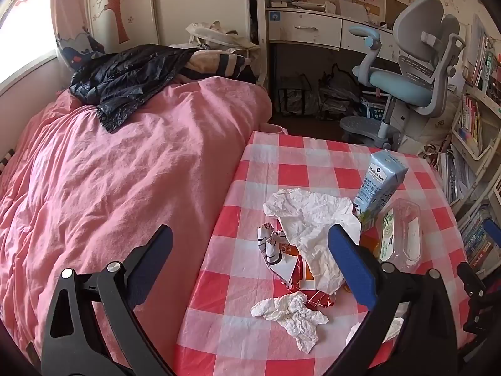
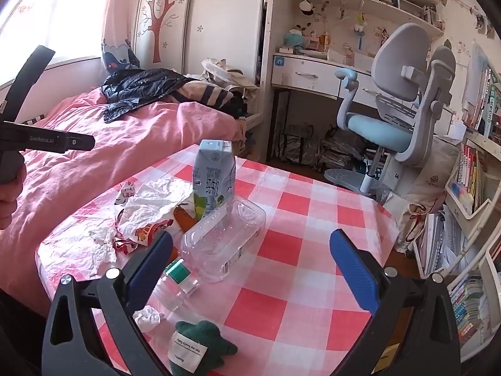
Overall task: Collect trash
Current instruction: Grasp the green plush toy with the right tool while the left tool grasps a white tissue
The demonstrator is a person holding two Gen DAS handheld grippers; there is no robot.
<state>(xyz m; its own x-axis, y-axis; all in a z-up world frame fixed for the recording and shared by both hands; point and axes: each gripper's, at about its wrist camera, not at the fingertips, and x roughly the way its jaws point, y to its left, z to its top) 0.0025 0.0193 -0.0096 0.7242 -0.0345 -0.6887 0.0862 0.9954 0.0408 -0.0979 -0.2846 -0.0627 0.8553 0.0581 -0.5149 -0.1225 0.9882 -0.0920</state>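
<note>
Trash lies on a red-and-white checked table [image 1: 281, 163] [image 2: 313, 219]: a large crumpled white paper [image 1: 313, 219] [image 2: 150, 200], a small crumpled tissue [image 1: 291, 313], a torn red-and-white wrapper [image 1: 281, 257], a blue milk carton [image 1: 380, 181] [image 2: 214, 175] standing upright, a clear plastic clamshell box [image 1: 404, 235] [image 2: 225, 238], and a clear bottle with a green label [image 2: 178, 277] lying down. My left gripper [image 1: 250, 244] is open and empty above the table's left edge. My right gripper [image 2: 250, 247] is open and empty, just short of the clamshell box.
A pink-covered bed [image 1: 109, 172] with a black jacket [image 1: 125, 78] runs along the table's left. A green plush toy [image 2: 200, 344] and a small tissue [image 2: 148, 315] lie at the table's near edge. A desk chair [image 2: 400, 119], desk and bookshelves [image 2: 469, 172] stand behind and right.
</note>
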